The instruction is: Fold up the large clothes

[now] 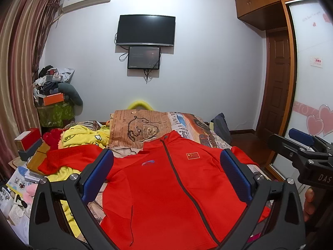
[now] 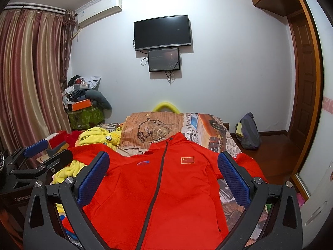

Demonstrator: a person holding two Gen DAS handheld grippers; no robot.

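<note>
A red zip-up jacket (image 1: pixel 164 187) with a flag patch and a blue logo lies spread face up on the bed, collar toward the far wall; it also shows in the right wrist view (image 2: pixel 166 187). Its left sleeve (image 1: pixel 68 158) stretches out to the left. My left gripper (image 1: pixel 166 175) is open and empty, held above the jacket's chest. My right gripper (image 2: pixel 164 177) is open and empty above the jacket too. The right gripper shows at the right edge of the left wrist view (image 1: pixel 303 145); the left gripper shows at the left edge of the right wrist view (image 2: pixel 41 156).
The bed (image 1: pixel 187 123) has a patterned cover. A yellow blanket (image 1: pixel 87 137) lies bunched left of the jacket. Boxes and clutter (image 1: pixel 31 143) crowd the left side. A backpack (image 2: pixel 248 131) sits on the floor at right by the wardrobe (image 1: pixel 308 83).
</note>
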